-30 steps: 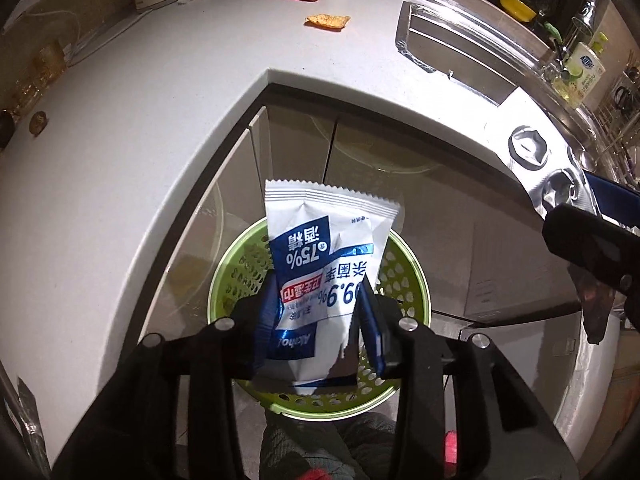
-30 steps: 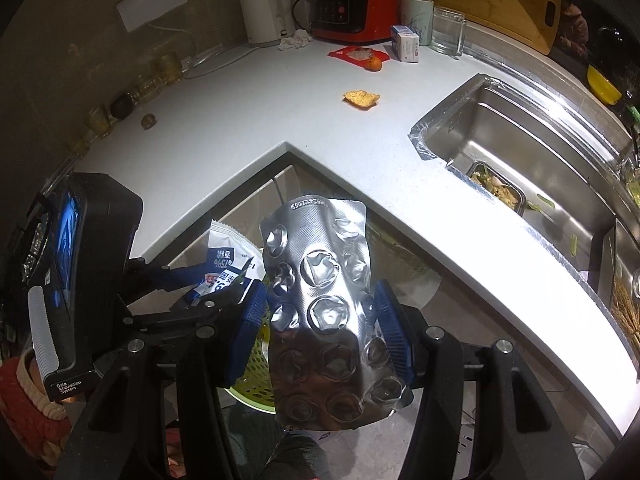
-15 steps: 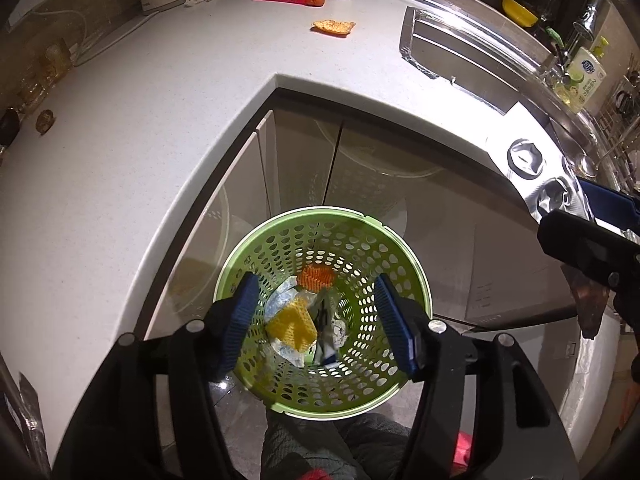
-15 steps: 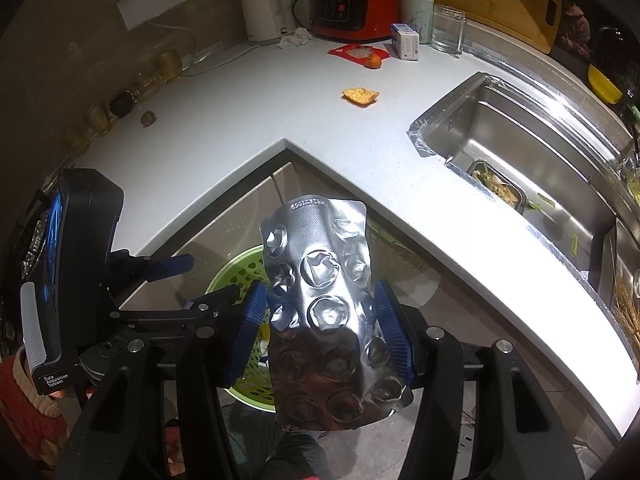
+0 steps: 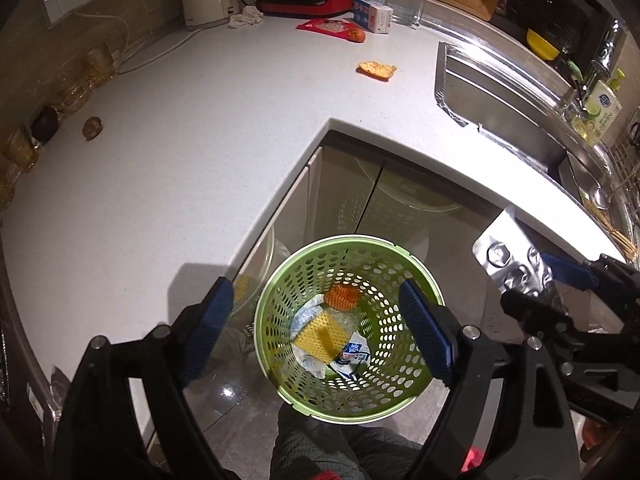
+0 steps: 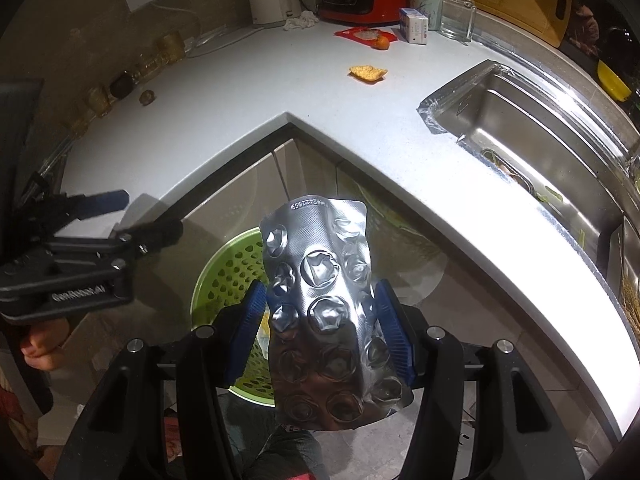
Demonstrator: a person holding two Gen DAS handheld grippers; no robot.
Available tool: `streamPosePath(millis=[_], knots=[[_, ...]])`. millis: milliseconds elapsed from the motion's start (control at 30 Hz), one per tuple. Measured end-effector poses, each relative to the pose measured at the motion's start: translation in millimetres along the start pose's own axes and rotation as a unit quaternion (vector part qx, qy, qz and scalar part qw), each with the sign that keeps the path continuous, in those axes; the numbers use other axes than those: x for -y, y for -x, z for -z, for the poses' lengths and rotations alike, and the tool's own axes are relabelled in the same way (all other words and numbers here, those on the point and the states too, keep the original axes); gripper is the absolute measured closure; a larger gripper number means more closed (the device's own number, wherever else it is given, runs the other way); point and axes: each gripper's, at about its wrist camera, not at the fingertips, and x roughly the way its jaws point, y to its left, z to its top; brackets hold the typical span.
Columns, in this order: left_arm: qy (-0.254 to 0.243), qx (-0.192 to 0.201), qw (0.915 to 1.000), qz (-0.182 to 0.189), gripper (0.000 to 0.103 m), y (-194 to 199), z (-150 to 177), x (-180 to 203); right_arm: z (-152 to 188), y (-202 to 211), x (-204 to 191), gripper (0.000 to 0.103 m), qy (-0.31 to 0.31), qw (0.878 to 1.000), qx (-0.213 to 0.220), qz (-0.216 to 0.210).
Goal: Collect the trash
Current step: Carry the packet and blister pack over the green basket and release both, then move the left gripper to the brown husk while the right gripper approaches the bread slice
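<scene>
A: What is the left gripper point(image 5: 316, 328) doing?
B: Hanging spread apart, empty, above the green basket point(image 5: 372, 404) holding wrappers point(image 5: 320, 336).
A: And the right gripper point(image 6: 320, 336)?
B: Clamping the silver blister pack point(image 6: 324, 312) upright over the basket's rim.

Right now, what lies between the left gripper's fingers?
In the left wrist view, the open left gripper frames the green basket below, holding discarded wrappers.
</scene>
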Motion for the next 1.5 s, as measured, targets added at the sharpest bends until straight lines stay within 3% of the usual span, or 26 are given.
streamPosePath(millis=[233,300,367,667,1100,1500], knots=[[0.012,0.012,0.9998,-0.014,0.017,12.2,-1.7,-11.1,12.9,-32.1,-13.2,0.043,0.021,0.999,-0.031,-0.010],[0.015,0.012,0.9997,-0.015,0.017,13.2,-1.4,-13.4,13.4,-35.5,-15.5,0.035,0.022,0.999,-0.034,-0.010],[0.017,0.013,0.9996,-0.015,0.017,14.6,-1.3,-14.7,12.2,-33.9,-16.3,0.026,0.022,0.999,-0.030,-0.008],[0.022,0.023,0.9993,-0.019,0.016,24.7,-7.1,-18.2,-3.9,-9.9,-6.0,0.019,0.008,1.000,0.004,0.006],[0.028,0.047,0.9984,-0.011,0.012,33.9,-47.0,-28.1,-56.8,24.4,12.4,0.007,-0.011,0.997,0.068,0.028],[0.048,0.051,0.9971,-0.031,0.008,8.7,-98.3,-63.3,-120.8,-7.5,30.0,0.003,-0.026,0.996,0.077,0.030]])
